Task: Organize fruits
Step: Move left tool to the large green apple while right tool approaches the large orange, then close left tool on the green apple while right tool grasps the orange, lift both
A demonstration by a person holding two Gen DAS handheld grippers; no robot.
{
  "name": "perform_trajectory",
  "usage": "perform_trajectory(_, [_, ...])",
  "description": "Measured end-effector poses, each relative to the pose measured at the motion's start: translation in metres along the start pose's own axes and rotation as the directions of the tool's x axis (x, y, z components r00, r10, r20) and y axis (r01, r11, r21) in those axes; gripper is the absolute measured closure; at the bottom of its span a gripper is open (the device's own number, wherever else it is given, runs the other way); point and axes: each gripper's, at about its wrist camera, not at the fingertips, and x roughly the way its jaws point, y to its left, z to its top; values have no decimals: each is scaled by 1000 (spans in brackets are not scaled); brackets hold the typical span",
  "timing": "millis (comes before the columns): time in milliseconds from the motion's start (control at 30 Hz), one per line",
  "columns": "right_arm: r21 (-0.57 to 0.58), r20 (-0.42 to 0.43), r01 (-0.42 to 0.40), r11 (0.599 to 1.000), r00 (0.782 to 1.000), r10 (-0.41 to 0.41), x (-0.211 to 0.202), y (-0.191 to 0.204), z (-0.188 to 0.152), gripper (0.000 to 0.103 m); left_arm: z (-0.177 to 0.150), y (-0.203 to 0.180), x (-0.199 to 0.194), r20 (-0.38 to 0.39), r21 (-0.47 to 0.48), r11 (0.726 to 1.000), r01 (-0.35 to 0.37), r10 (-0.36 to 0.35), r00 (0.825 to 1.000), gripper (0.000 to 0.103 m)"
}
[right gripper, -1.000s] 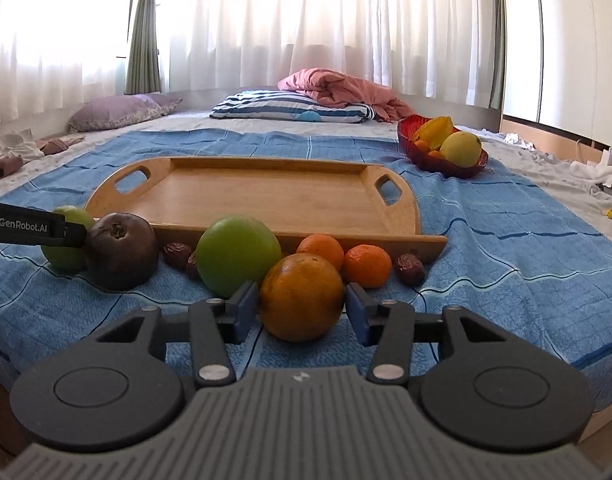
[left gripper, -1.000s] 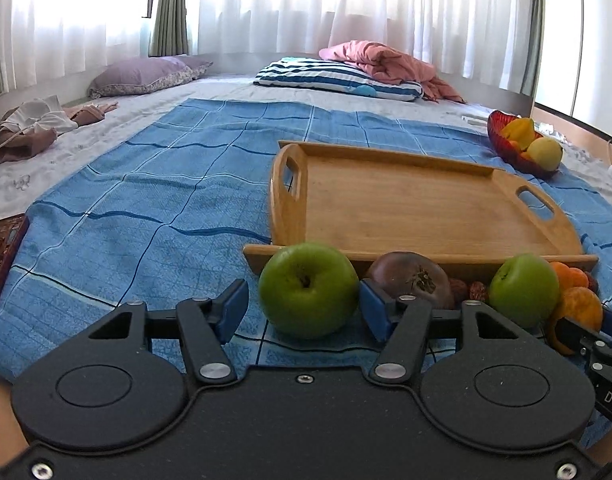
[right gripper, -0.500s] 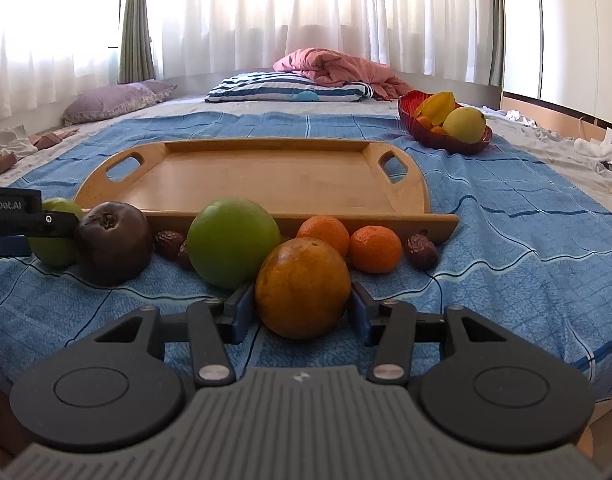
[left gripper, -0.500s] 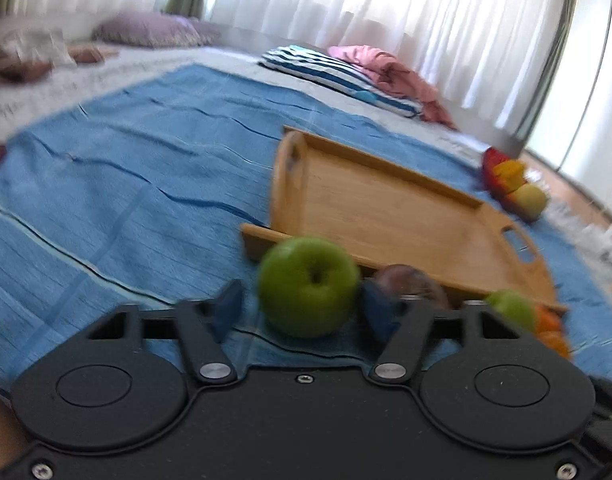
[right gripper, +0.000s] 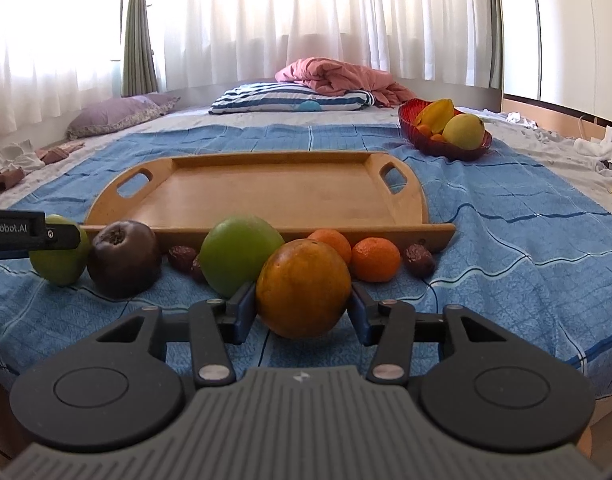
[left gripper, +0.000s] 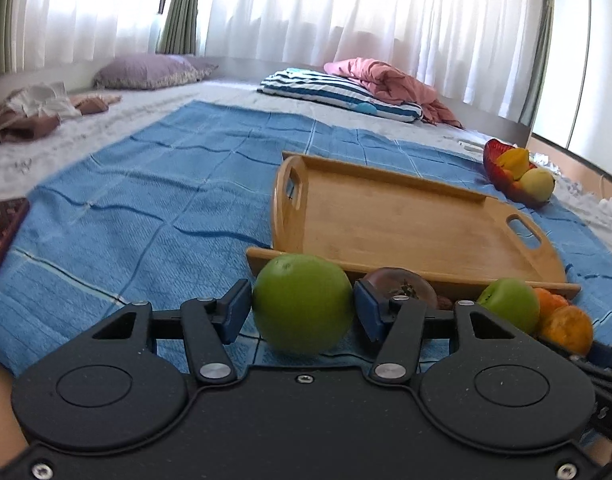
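While both claws work the near row of fruit, each has one piece between its fingers. The left gripper (left gripper: pixel 303 314) has closed its blue pads onto both flanks of a green apple (left gripper: pixel 303 303), which appears raised off the blue blanket (left gripper: pixel 154 216). The right gripper (right gripper: pixel 303 308) is closed likewise on a large orange (right gripper: pixel 304 288), pads touching both sides; whether that fruit rests on the blanket cannot be told.

The wooden tray (right gripper: pixel 266 196) lies just beyond the row, its near rim directly behind the fruit, its floor bare.

In the right wrist view, from left to right, the row reads: the held apple (right gripper: pixel 60 256) under the left gripper's arm, a dark brown fruit (right gripper: pixel 124 258) just beside it, small dried dates (right gripper: pixel 182 258), a second green apple (right gripper: pixel 240 254) touching the large orange on its left, two small oranges (right gripper: pixel 376 260) behind and to its right, and a further date (right gripper: pixel 419 260) at the right end. The second green apple and the small oranges crowd the large orange closely and stand between it and the tray rim.

At far right a red bowl (right gripper: pixel 446 148) holds yellow fruit, well apart from the tray. Pillows (right gripper: pixel 290 98) and a pink cover (right gripper: pixel 338 76) lie at the far end under the curtains.
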Motion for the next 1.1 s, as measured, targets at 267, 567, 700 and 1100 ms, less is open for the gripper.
perform_trajectory(267, [38,-22,-1,999,1000,1,1,-5,-2,51,-8,-9,-2,19,42,999,-23,22,1000,47])
perform_trajectory(567, [47,-22,-12,999,1000,13,-2,-9,-6,50,-13,3,5,4,-25,1000,3,-3,1000,33])
perform_trajectory(700, [7,2,-14,1000,1000,14,-4,-3,-4,49,-15,11,7,-14,-83,995,50,-51,999,34])
perform_trajectory(1100, [0,-23,-18,1000,1000,18,-1,-3,-7,47,-15,13,-8,-47,-97,995,12,-17,999,48])
